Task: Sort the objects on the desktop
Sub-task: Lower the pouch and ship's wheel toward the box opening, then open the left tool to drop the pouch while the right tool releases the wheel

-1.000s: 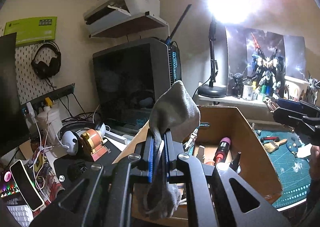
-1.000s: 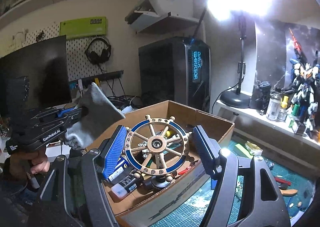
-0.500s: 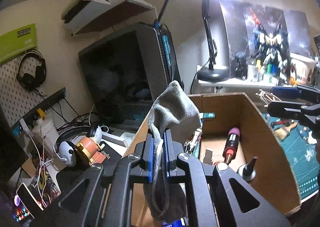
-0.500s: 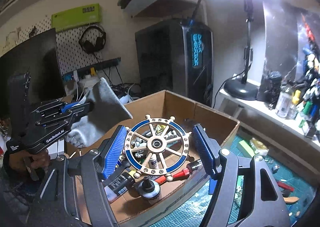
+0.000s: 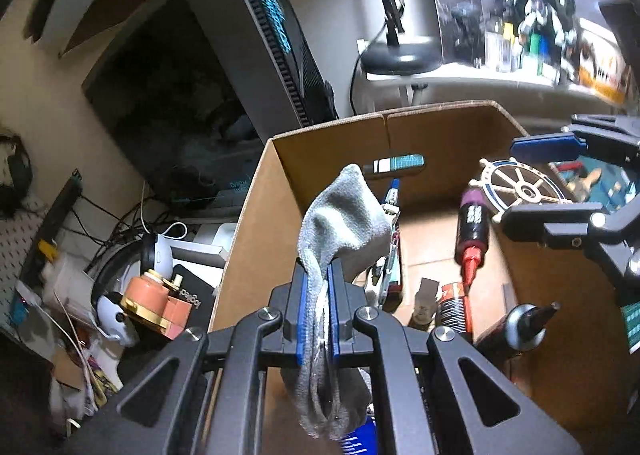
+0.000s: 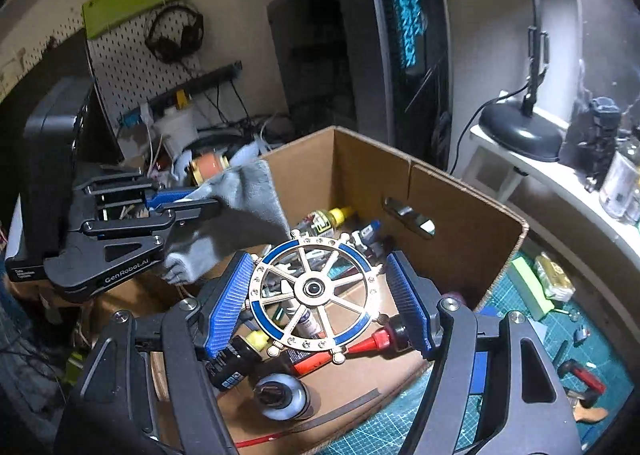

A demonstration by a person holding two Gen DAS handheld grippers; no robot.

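Note:
My left gripper (image 5: 318,283) is shut on a grey cloth (image 5: 344,219) and holds it over the left side of an open cardboard box (image 5: 256,215). It also shows in the right wrist view (image 6: 192,203) with the cloth (image 6: 244,211). My right gripper (image 6: 320,287) is shut on a wooden ship's wheel (image 6: 316,289) with blue rim sections, held above the box (image 6: 472,223). The wheel (image 5: 520,191) also shows at the right in the left wrist view. Bottles, markers and small tools lie in the box.
A dark PC tower (image 6: 400,55) stands behind the box. A desk lamp base (image 6: 520,131) sits on a white shelf at right. A green cutting mat (image 6: 560,335) lies right of the box. Headphones and a copper-coloured gadget (image 5: 152,303) clutter the desk at left.
Both grippers have moved forward and down over the box, which now fills more of both views. Each still holds its object.

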